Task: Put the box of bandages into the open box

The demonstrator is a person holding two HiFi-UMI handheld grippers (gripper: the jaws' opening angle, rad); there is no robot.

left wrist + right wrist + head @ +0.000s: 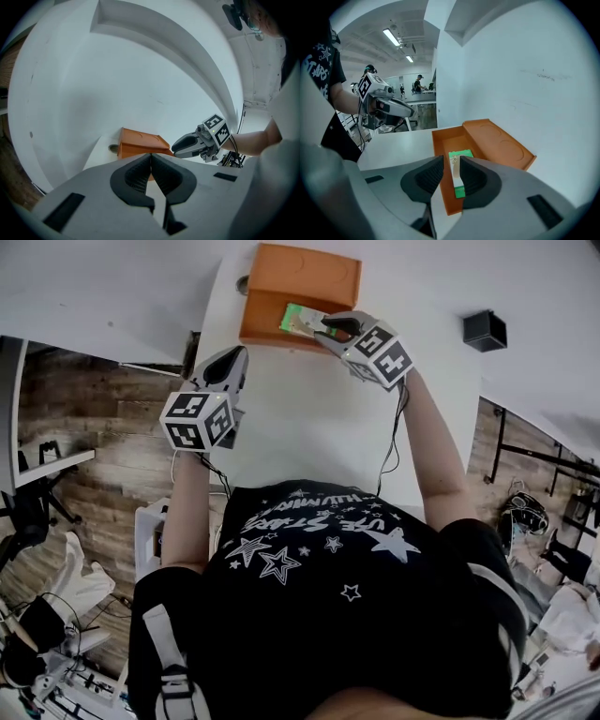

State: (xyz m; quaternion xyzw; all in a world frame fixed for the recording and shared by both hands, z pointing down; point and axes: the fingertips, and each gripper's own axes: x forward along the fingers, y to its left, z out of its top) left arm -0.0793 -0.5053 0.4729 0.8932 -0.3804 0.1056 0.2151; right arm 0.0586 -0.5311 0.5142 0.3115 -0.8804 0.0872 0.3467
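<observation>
The orange open box point(281, 282) stands at the far end of the white table point(309, 427), its lid folded back against the wall. The green and white box of bandages point(300, 319) lies inside it. My right gripper point(328, 331) hovers just over the orange box point(487, 140), jaws a little apart. Through the gap I see the box of bandages point(461, 154) below on the box floor, wider than the gap. My left gripper point(232, 362) is shut and empty, held over the table's left side, short of the orange box point(140, 143).
A round cable hole point(243, 284) sits in the table left of the orange box. A small black box point(485, 329) is off to the right. White walls close off the back. An office with people point(417, 84) lies beyond the table's other end.
</observation>
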